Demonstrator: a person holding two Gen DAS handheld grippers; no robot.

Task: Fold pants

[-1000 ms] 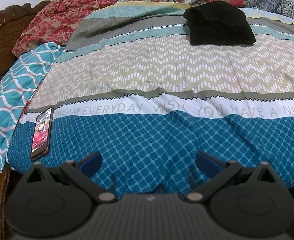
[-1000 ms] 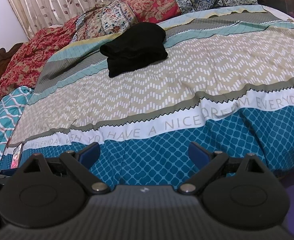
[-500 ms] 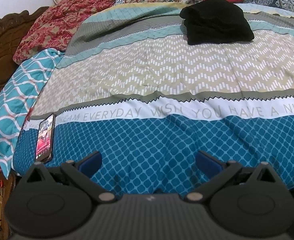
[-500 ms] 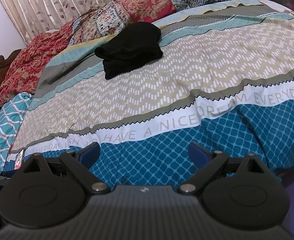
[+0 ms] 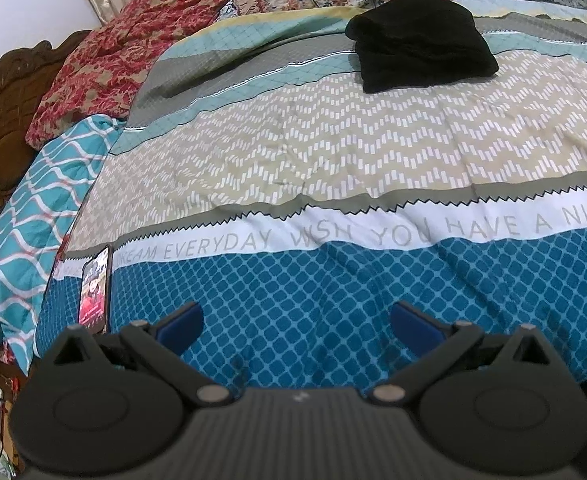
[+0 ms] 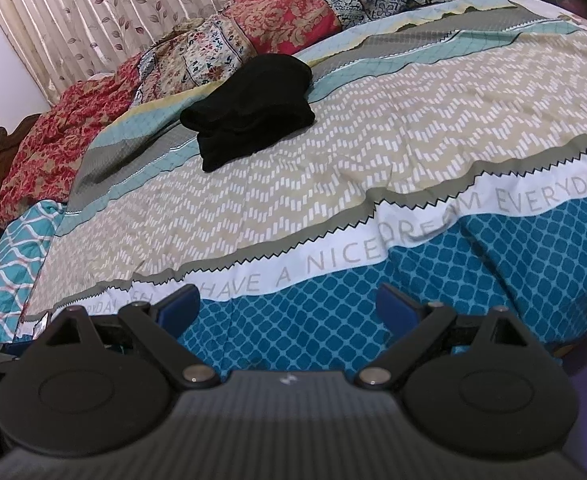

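The pants (image 5: 421, 44) are black and lie folded into a compact, thick bundle, with stacked layers showing along the near edge and a rounded hump at the top. No seams, pockets or waistband can be made out in the dark cloth. The bundle rests on the far part of the bed (image 5: 333, 168), on the grey and pale-teal bands of the bedspread, with its near edge reaching the beige zigzag band.

From the left tongs (image 5: 296, 320), the pants sit at about 1 o'clock, well apart, far up the bed. The left tongs are released, blue pads spread wide over the blue lattice band, holding nothing.

From the right tongs (image 6: 288, 307), the pants (image 6: 249, 112) sit at about 11 o'clock, again well apart. The right tongs are released too, with only the bedspread (image 6: 413, 152) between the pads.

A phone (image 5: 95, 290) with a lit screen lies on the bed's edge at about 10 o'clock of the left tongs, just beside the left pad. Patterned quilts (image 6: 253, 40) are heaped beyond the pants, below a curtain (image 6: 93, 12).
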